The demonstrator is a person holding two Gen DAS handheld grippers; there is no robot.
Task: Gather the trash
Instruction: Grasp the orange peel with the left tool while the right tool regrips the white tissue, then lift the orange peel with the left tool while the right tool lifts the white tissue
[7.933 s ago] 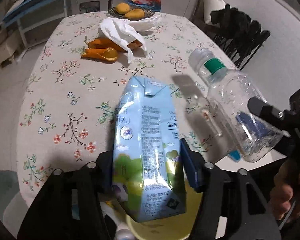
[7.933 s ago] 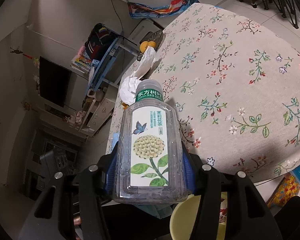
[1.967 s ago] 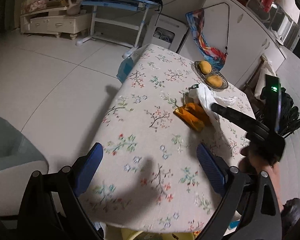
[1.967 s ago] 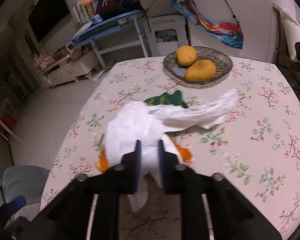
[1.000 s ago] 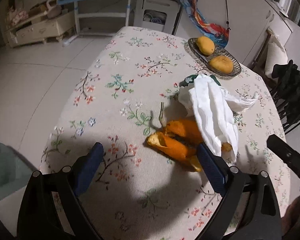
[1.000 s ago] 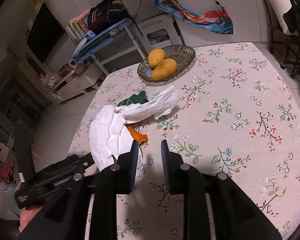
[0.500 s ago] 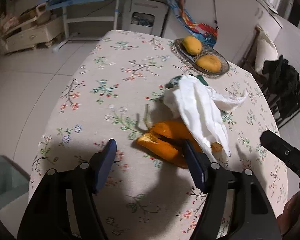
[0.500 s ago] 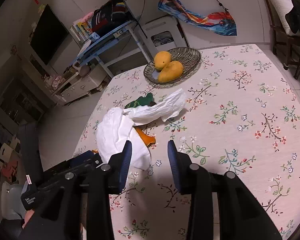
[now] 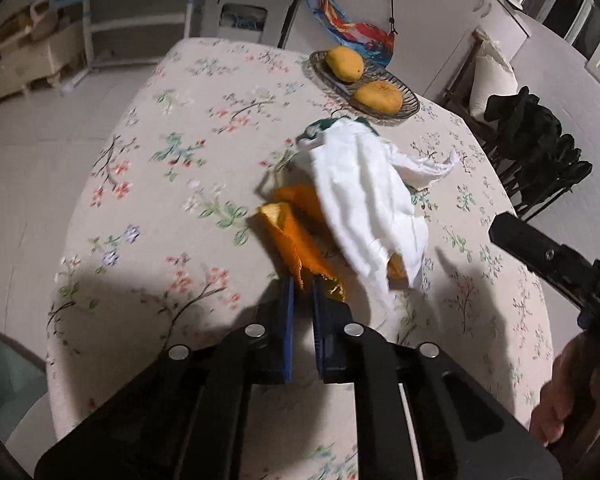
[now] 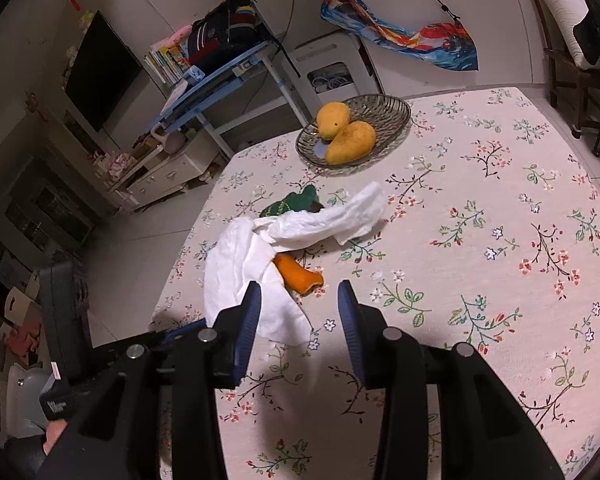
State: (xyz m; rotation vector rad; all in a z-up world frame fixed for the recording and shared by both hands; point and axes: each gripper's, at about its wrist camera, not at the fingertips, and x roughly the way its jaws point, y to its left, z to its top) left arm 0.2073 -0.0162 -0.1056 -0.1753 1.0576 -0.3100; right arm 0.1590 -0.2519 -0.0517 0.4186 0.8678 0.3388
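Spreading across most of both views, the flower-patterned desk (image 9: 148, 184) carries the last of the trash in a loose heap near its middle. A crumpled white napkin (image 9: 364, 196) lies draped over an orange fruit peel (image 9: 296, 240), with a dark green wrapper (image 10: 290, 202) tucked under the napkin's far end, and beyond that a wire dish (image 10: 384, 110) holds two whole mangoes (image 10: 350, 142) that are not trash.

The left gripper (image 9: 301, 280) has its fingers nearly together on the near tip of the peel, a thin bite right at the edge. The right gripper (image 10: 298, 294) hovers over the napkin with its fingers apart and nothing between them.

The likeliest failure is the peel slipping or tearing as it is lifted: it looks limp, the hold is only on its end, and the napkin's weight rests on it. Lifting could equally drag the napkin off sideways and let it fall to the floor, since the heap lies not far from the desk's edge. If the right gripper closes too low it may pinch the cloth as well as the napkin. The small wrapper, half hidden, could simply be missed.
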